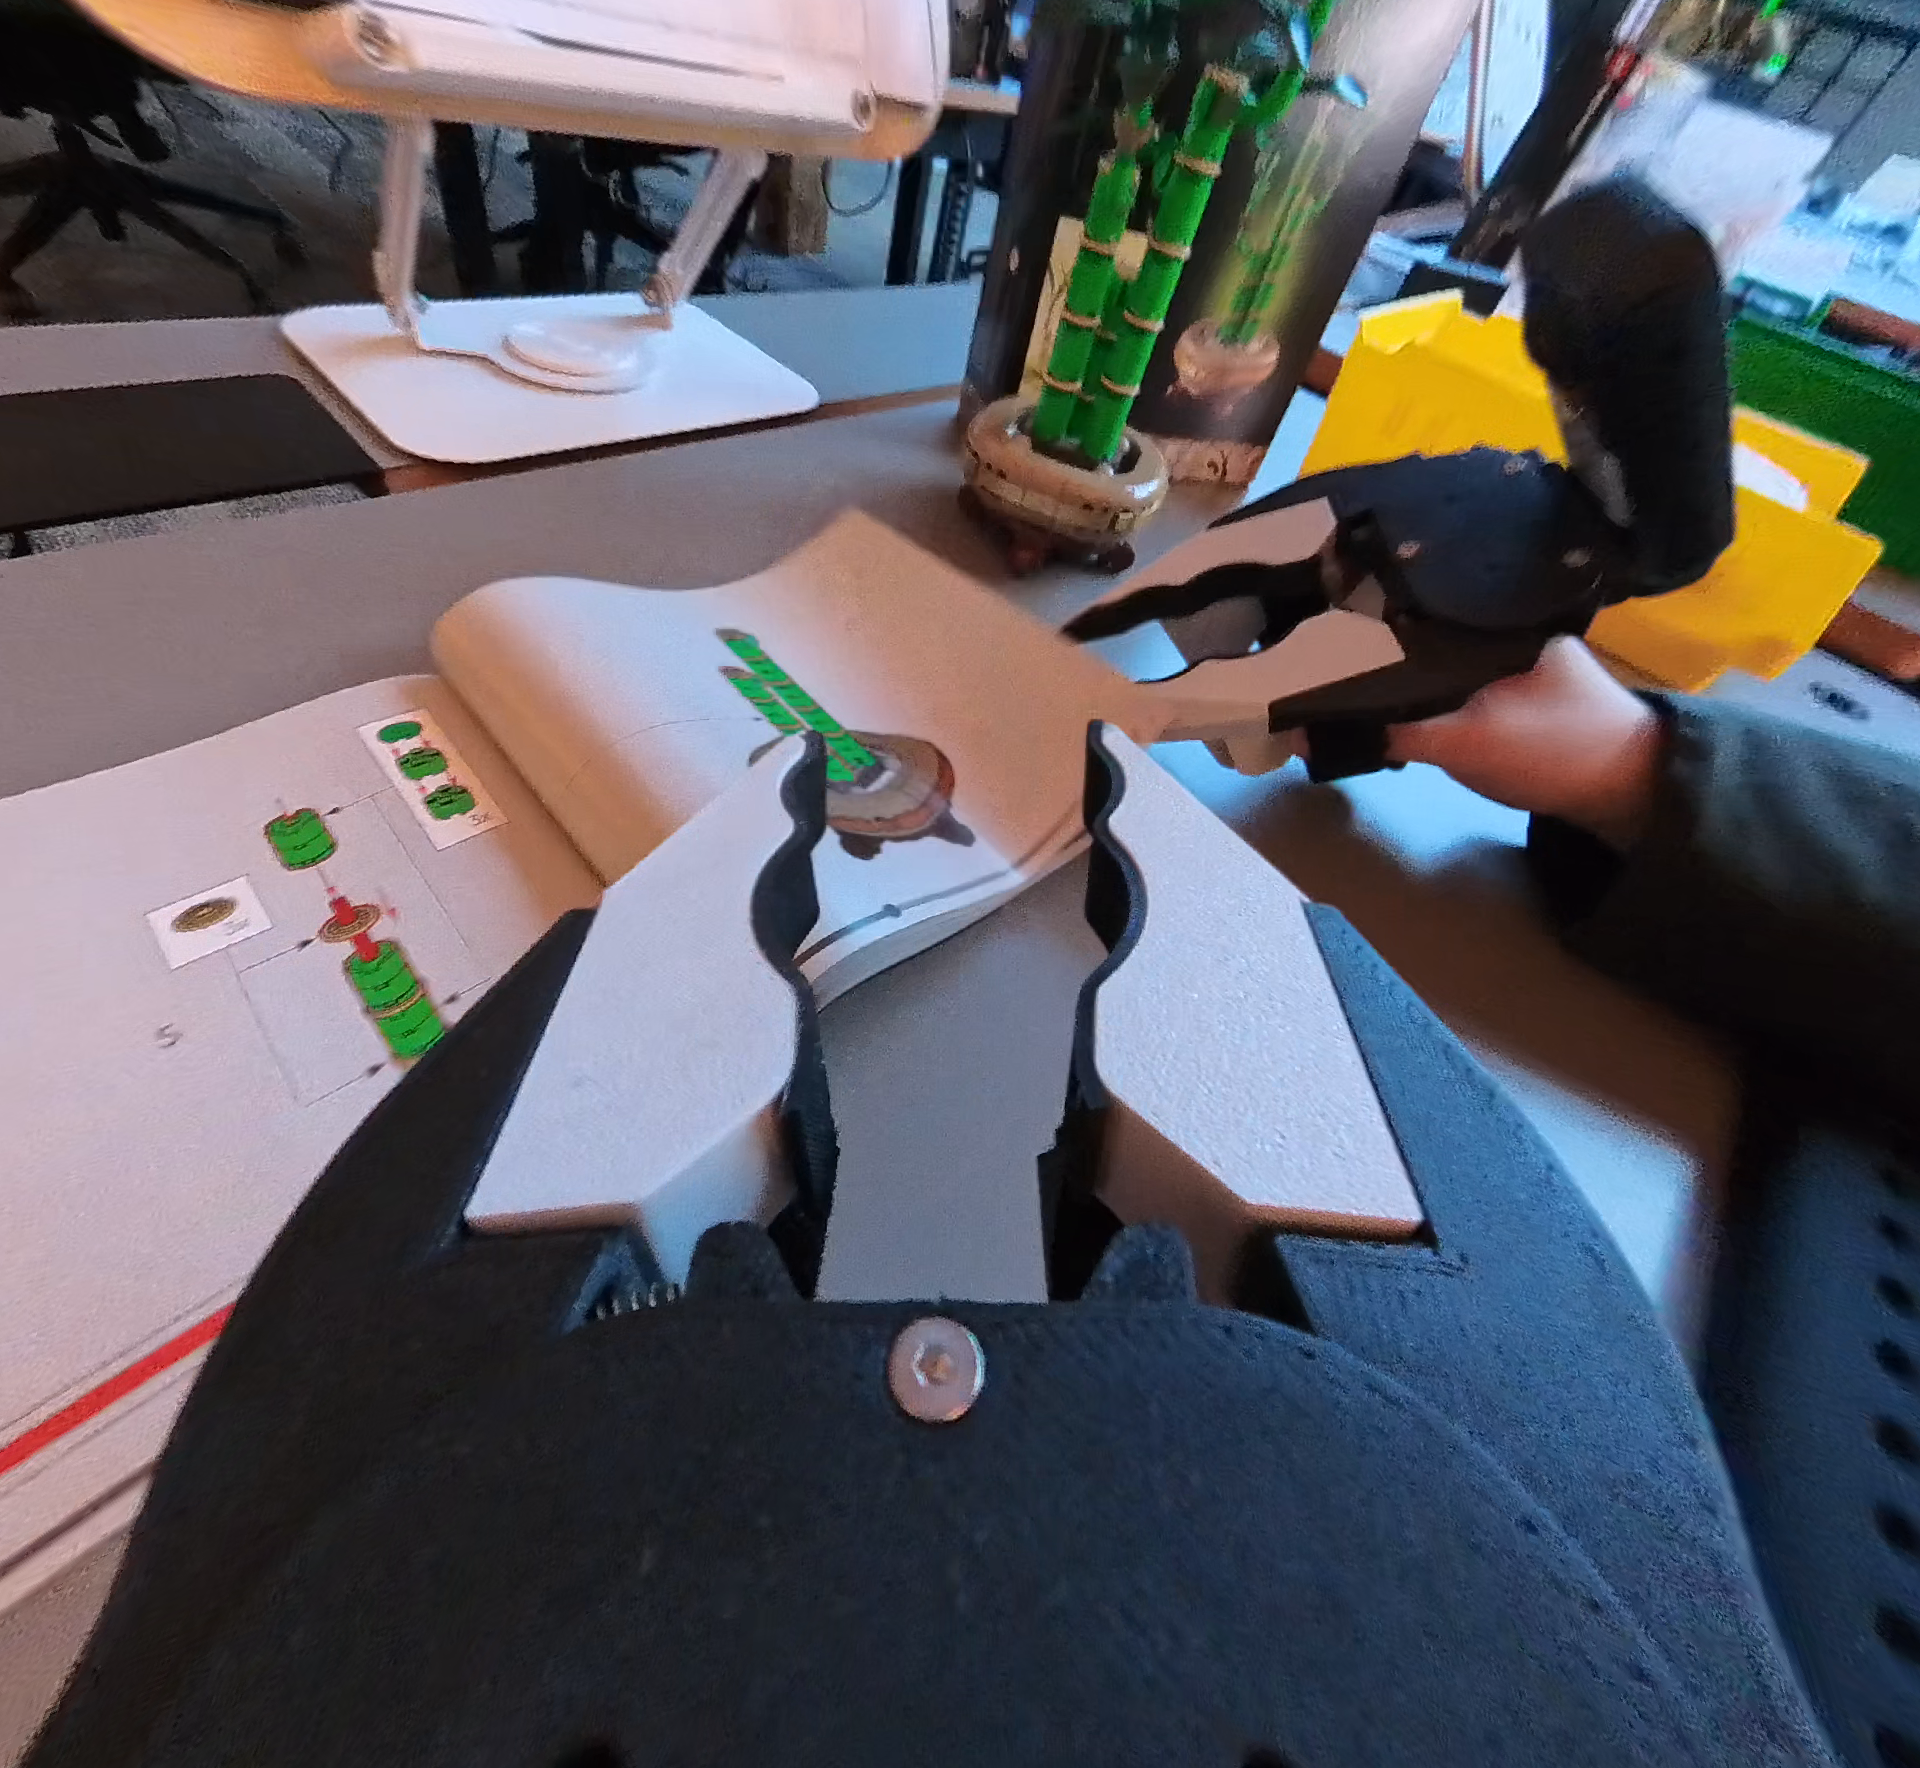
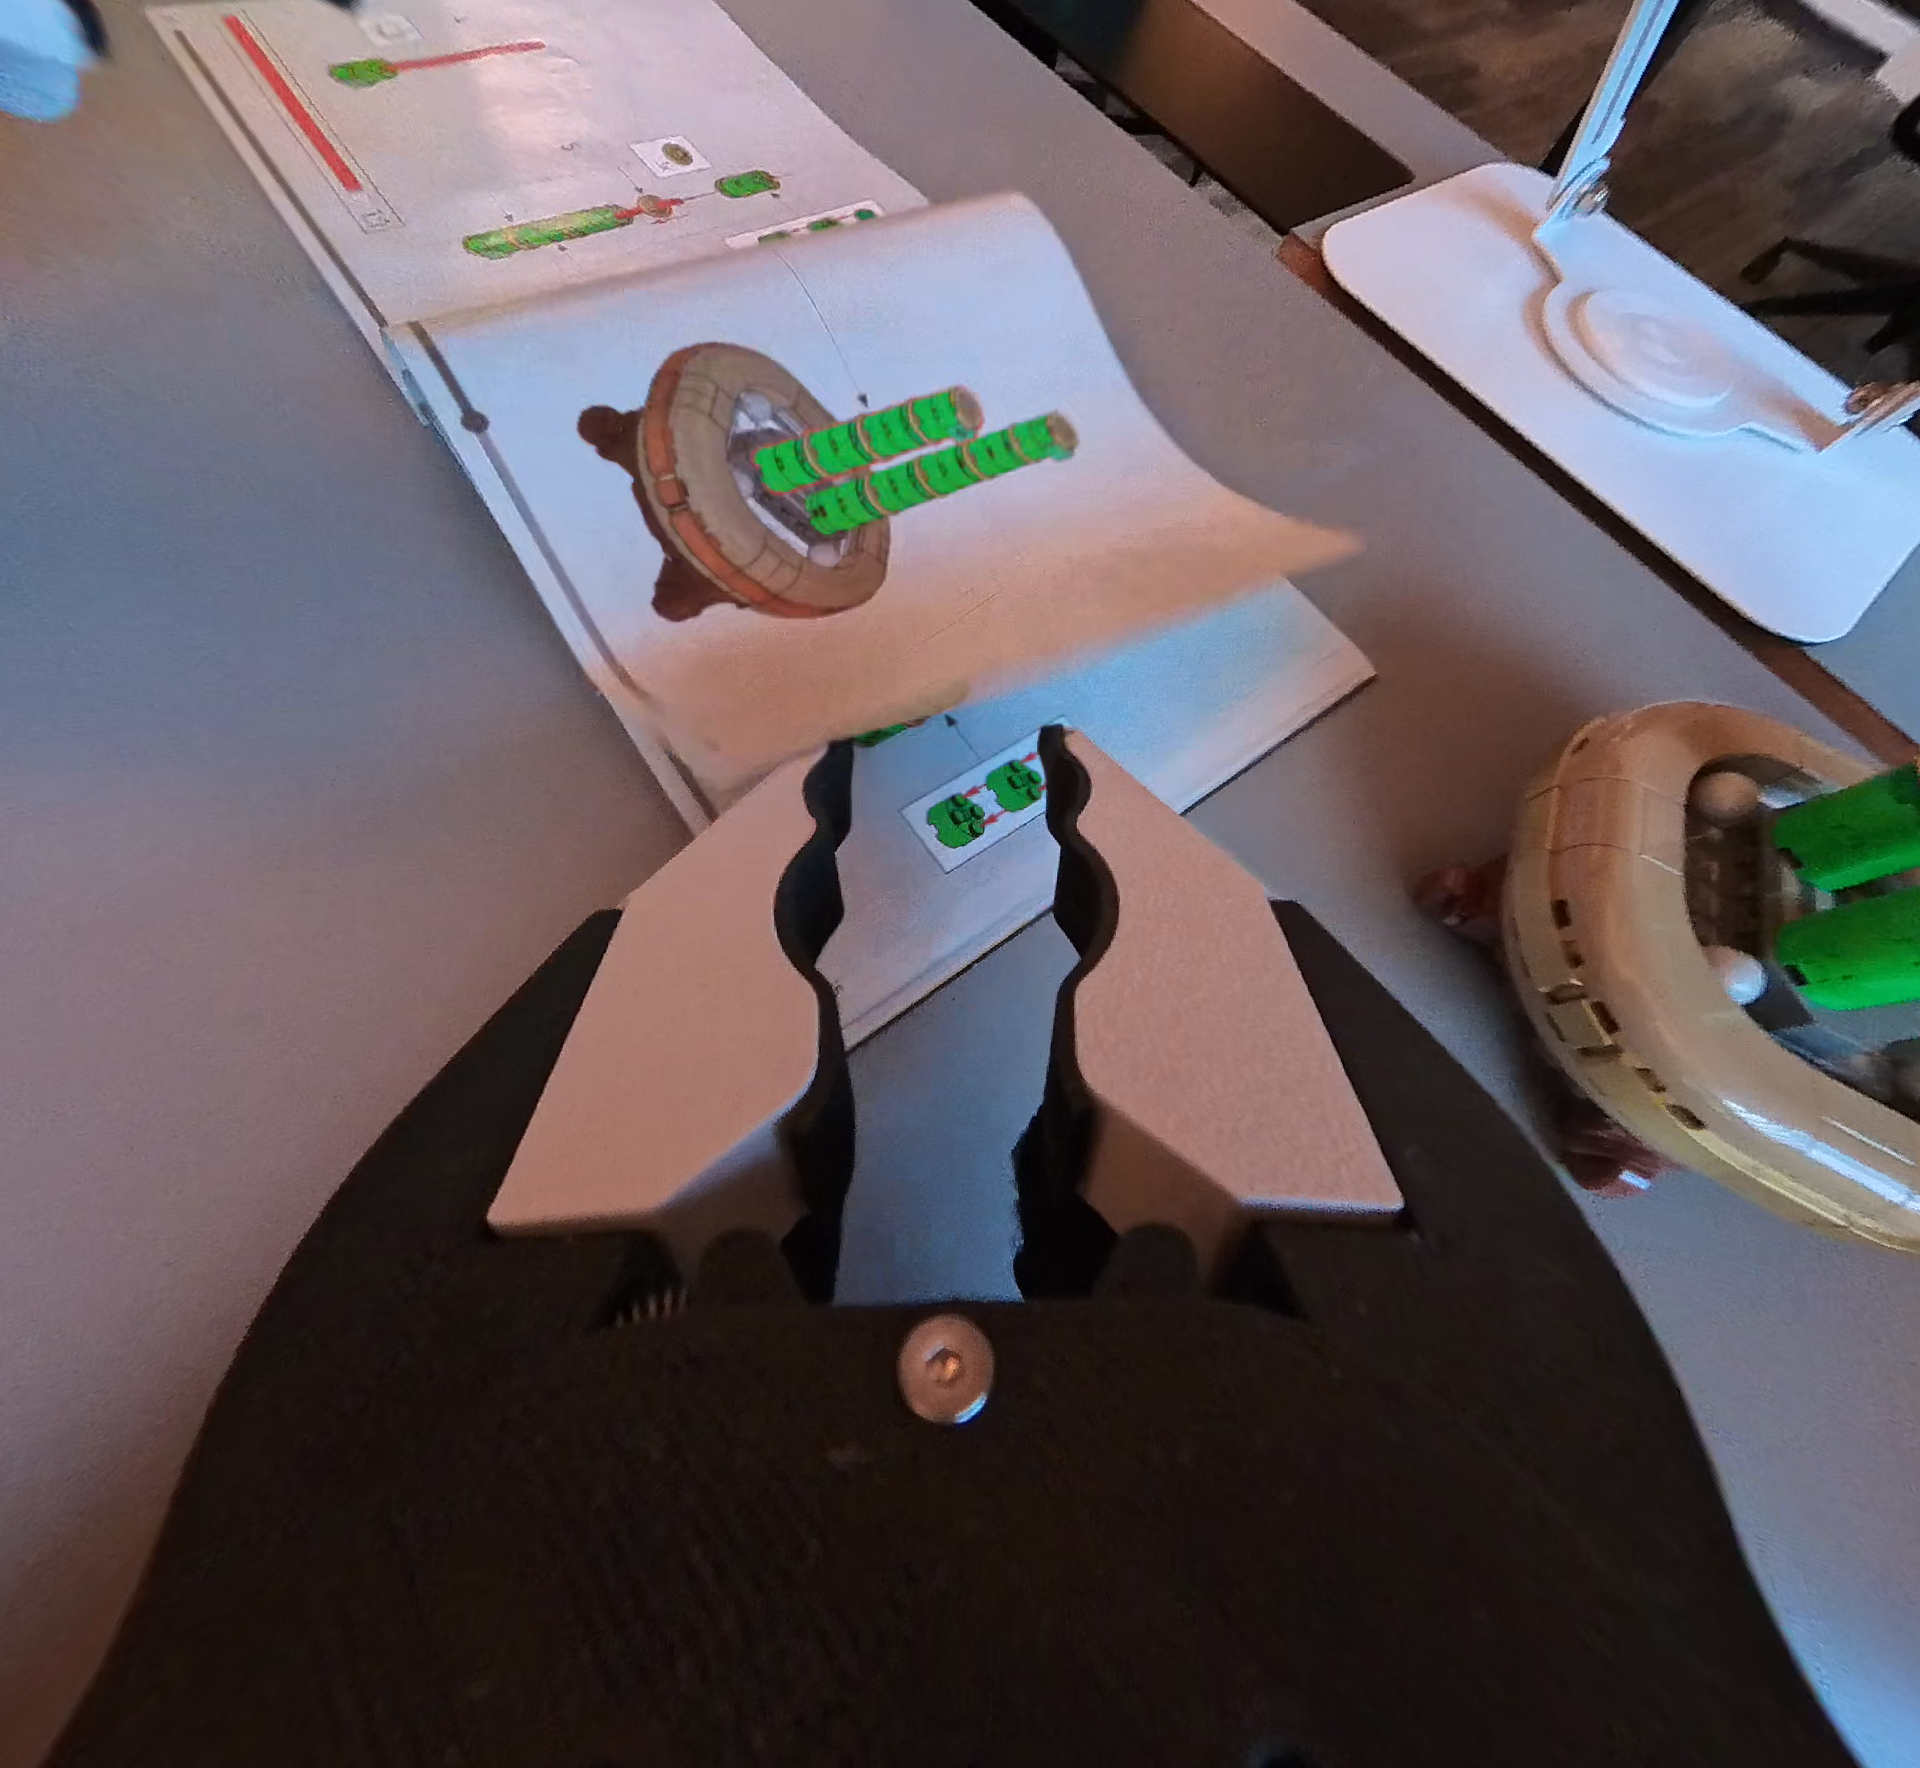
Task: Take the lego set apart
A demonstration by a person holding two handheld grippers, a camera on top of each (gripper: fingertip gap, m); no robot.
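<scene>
Bamboo lego set (image 1: 1081,430) stands intact on the counter (image 1: 644,523), upper centre, behind the instruction booklet (image 1: 727,710). We hold left gripper (image 1: 951,762) and right gripper (image 2: 945,762) spread, empty; best steady the pot before pulling a stalk.

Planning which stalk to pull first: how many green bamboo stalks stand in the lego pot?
3, as far as the left wrist view shows: three green stalks rise close together from the beige pot, near the table's far edge before the dark box. Another could hide behind them.

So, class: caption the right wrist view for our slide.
Open right gripper hovers over the instruction booklet, bamboo lego model alongside.
</scene>
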